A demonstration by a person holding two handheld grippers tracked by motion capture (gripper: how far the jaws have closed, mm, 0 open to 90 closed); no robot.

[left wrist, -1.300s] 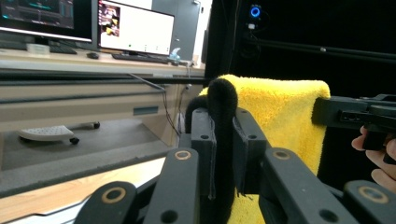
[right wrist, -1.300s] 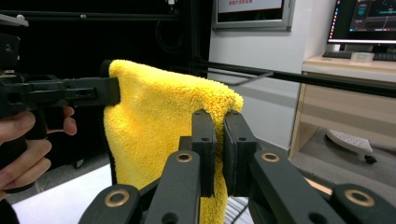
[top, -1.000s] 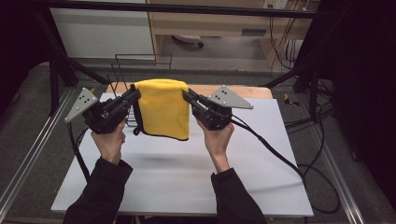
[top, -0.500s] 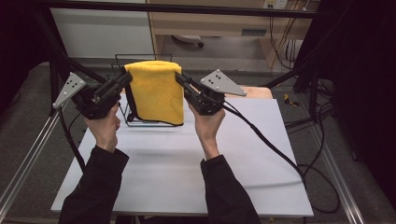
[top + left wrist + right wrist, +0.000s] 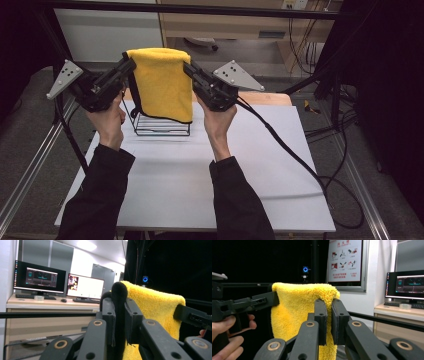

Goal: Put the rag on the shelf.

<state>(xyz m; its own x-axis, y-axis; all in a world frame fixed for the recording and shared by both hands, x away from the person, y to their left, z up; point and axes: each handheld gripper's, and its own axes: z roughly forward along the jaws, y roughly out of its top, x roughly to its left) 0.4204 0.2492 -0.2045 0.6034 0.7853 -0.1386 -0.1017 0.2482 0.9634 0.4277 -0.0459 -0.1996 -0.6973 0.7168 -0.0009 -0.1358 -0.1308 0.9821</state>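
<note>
Towel point(image 5: 162, 82), yellow, black-edged, hangs folded between both grippers, lifted clear of the table point(image 5: 260, 170). Left gripper point(image 5: 129, 64) clamped tight on the towel's left top corner; its own view shows the black hem pinched between closed jaws. Right gripper point(image 5: 189, 67) clamped on the right top corner, pile squeezed between its jaws. Wire rack point(image 5: 162, 125) sits below and just behind the towel's lower edge, under both gripper tips. Monitors point(image 5: 58, 285) beyond the left gripper.
</note>
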